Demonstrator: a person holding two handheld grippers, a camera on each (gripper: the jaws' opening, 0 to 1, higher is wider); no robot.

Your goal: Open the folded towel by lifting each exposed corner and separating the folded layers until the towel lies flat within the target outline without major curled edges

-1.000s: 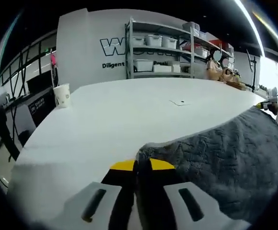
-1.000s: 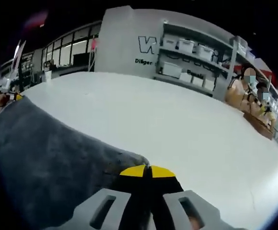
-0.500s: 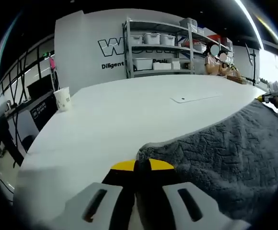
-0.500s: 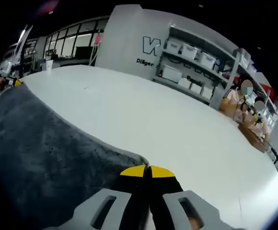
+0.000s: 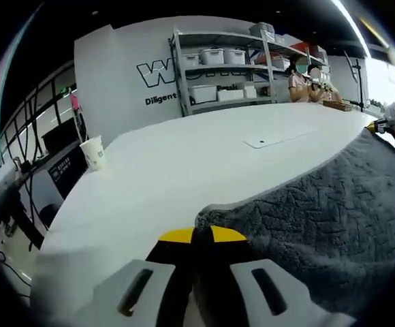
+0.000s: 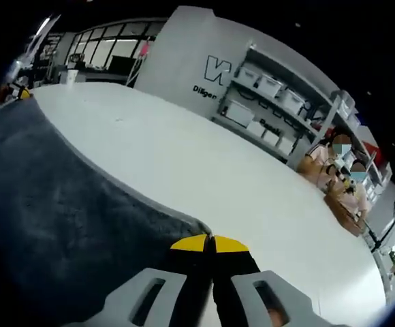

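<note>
In the left gripper view my left tool (image 5: 201,235) rises from the bottom middle of the frame, its yellow-tipped jaws pressed together on a corner of the towel (image 5: 320,218). The grey towel spreads from that corner across the lower right of the frame, its textured surface running up toward the right edge, where my other tool's yellow tip shows small at the towel's far corner. The towel's edge curves from my jaws up to the right over the white table (image 5: 177,170). A paper cup (image 5: 93,152) stands near the table's left edge, and a small flat white piece (image 5: 260,143) lies on the table in the upper middle. Behind the table is a wall with lettering and a shelf rack (image 5: 225,68) carrying white bins; people sit at the upper right.

In the right gripper view my right tool (image 6: 210,242) comes up from the bottom middle, jaws closed on another corner of the towel (image 6: 61,218). Here the towel fills the lower left of the frame, its edge sweeping up toward the upper left. The table (image 6: 252,191) stretches away to the right, with the shelf rack (image 6: 279,109) and seated people beyond it.
</note>
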